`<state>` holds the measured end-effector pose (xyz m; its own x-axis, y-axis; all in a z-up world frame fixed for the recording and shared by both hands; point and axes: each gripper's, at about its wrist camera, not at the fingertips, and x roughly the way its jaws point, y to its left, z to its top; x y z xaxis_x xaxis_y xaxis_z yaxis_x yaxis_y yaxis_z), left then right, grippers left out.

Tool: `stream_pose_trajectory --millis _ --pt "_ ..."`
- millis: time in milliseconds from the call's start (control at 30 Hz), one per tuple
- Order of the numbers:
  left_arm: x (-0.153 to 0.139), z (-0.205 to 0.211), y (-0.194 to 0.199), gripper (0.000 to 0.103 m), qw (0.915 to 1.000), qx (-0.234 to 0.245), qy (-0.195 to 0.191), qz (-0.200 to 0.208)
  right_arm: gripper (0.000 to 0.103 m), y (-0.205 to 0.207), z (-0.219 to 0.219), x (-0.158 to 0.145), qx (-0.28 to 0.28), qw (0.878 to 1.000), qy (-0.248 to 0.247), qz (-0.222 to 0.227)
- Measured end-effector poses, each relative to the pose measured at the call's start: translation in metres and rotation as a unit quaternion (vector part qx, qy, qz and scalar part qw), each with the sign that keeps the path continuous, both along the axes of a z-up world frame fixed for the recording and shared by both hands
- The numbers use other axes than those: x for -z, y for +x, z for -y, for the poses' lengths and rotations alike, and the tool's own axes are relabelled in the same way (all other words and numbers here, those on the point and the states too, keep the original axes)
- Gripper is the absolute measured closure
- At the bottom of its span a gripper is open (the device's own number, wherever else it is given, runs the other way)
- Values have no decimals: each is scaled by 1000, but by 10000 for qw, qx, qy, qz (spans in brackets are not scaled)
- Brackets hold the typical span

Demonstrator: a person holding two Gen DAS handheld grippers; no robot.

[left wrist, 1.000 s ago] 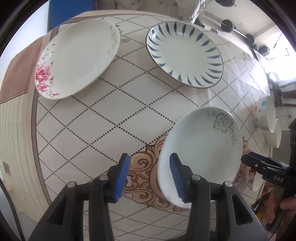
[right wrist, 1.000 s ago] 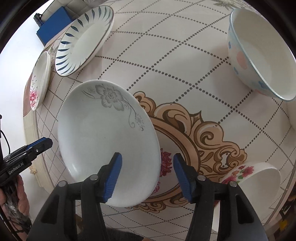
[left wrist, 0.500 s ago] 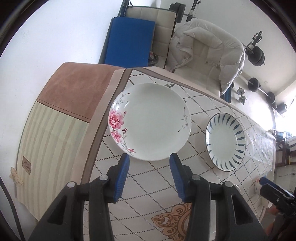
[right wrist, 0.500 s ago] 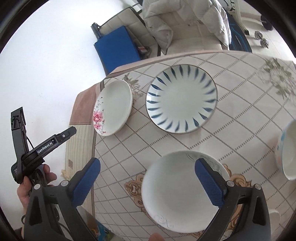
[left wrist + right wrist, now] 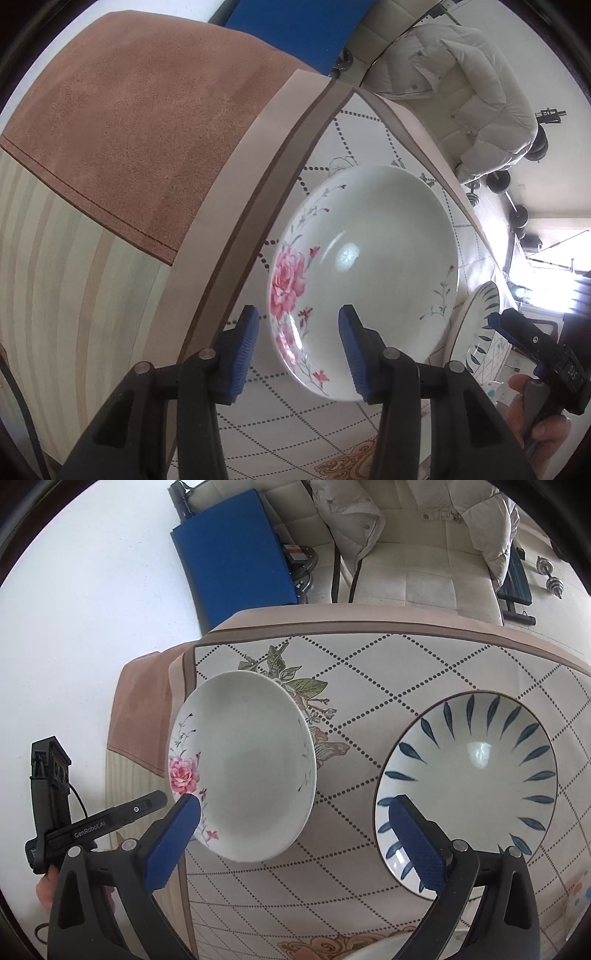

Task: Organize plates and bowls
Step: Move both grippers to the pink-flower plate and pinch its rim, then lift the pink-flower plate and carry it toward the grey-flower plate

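A white plate with a pink rose [image 5: 365, 273] lies on the patterned tablecloth near the table's left corner; it also shows in the right wrist view [image 5: 243, 771]. My left gripper [image 5: 299, 350] is open, its blue pads either side of the plate's near rim, not closed on it. A blue-leaf plate [image 5: 469, 790] lies to the right, its edge visible in the left wrist view [image 5: 480, 325]. My right gripper [image 5: 295, 845] is wide open and empty above the table between both plates. A third white plate's rim [image 5: 384, 947] shows at the bottom.
The tablecloth's brown border [image 5: 258, 206] hangs over the table edge just left of the rose plate. A blue mat [image 5: 236, 554], a cream sofa with a white jacket [image 5: 406, 528] and dumbbells [image 5: 550, 576] stand beyond the table. A spotted bowl's edge [image 5: 578, 890] is at right.
My left gripper has dropped and closed in on the rose plate, its pads now around the near rim. My right gripper has moved forward and left, toward the rose and blue-leaf plates.
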<state>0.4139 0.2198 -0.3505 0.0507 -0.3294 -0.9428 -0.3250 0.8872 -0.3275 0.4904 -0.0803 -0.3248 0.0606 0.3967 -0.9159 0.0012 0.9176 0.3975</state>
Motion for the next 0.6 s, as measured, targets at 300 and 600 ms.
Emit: stream_pose_trajectory --millis 300,600 --pt "35 3 31 63 9993 297 -130 -201 15 49 -25 57 -338 9974 186 -611" --pt "33 15 32 82 9976 681 80 -92 60 51 -40 81 -671 9926 287 -969"
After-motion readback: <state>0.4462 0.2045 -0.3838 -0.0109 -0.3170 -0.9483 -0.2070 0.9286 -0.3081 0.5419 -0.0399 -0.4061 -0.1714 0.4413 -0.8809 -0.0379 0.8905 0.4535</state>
